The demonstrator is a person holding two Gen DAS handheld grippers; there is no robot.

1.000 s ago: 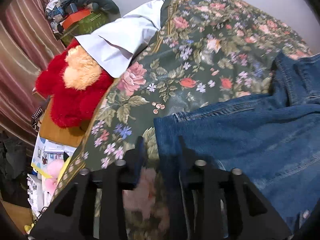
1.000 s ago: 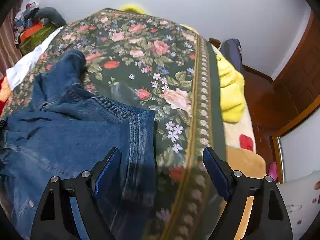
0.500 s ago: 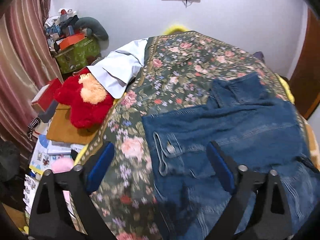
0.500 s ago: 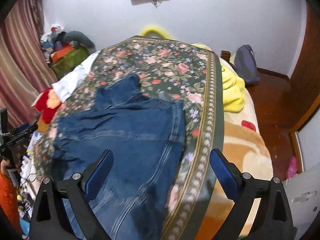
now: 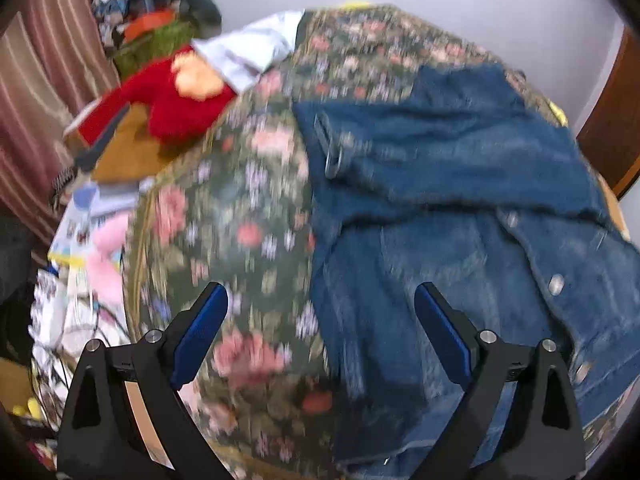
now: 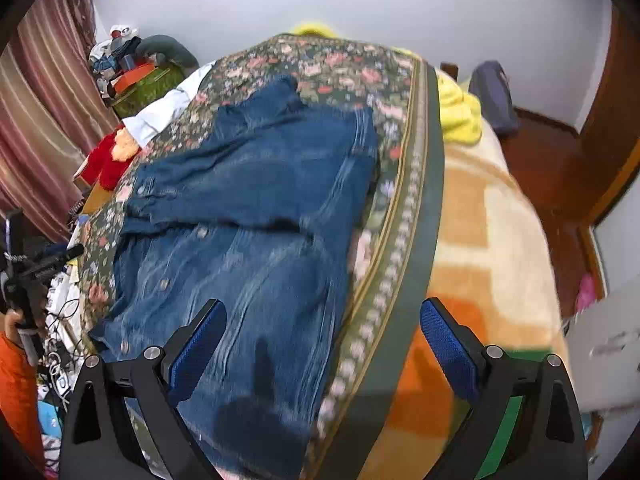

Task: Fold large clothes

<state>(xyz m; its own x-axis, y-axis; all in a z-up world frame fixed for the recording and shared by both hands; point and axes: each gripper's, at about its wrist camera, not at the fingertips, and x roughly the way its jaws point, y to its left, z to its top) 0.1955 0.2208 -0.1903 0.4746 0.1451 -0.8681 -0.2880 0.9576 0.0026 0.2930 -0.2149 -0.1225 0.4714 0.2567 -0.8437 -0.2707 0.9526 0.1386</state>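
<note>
Both claws gaping, left claw (image 5: 320, 336), right claw (image 6: 322, 344), above denim jacket (image 6: 256, 200)

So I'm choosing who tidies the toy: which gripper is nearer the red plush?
Left. The left gripper hovers by the bed edge where the red plush lies; the right gripper is over the opposite side.
</note>
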